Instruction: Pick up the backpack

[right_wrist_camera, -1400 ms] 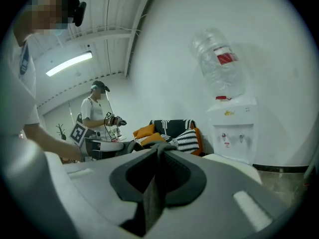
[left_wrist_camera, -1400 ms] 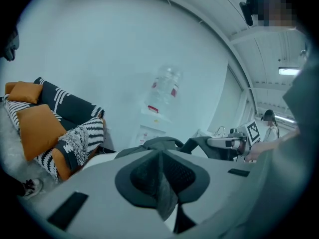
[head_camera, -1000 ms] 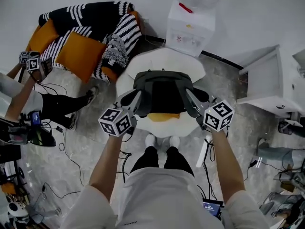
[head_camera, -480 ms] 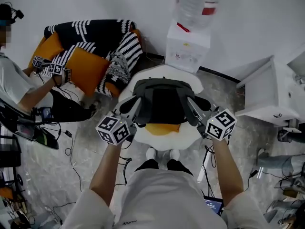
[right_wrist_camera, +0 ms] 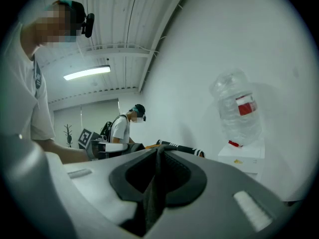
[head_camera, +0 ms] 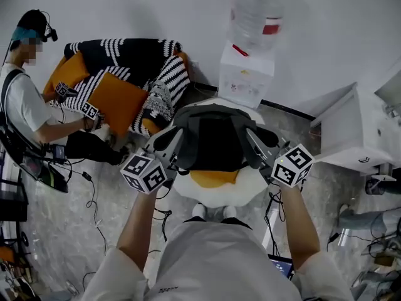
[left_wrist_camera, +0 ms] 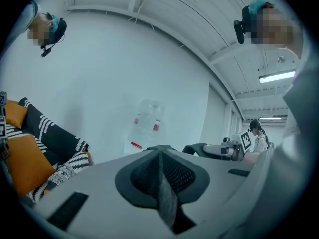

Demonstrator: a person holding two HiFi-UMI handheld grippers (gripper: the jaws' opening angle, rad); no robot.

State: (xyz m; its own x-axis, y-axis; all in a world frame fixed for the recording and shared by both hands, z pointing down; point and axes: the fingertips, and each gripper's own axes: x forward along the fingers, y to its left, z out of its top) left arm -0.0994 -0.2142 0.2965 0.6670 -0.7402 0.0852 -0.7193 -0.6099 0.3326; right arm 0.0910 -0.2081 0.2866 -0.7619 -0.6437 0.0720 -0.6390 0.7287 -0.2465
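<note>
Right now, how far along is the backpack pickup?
Done: the left gripper and right gripper each have their jaws shut on grey fabric at the sides of the backpack. In hand: the backpack hangs between them over the white seat. Left: lifting it clear; the gap is not visible from above.

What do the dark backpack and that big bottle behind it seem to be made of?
The backpack looks like matte dark grey woven fabric; its strap folds flat between the jaws. The bottle is likely clear glossy plastic; the wall shows through it.
</note>
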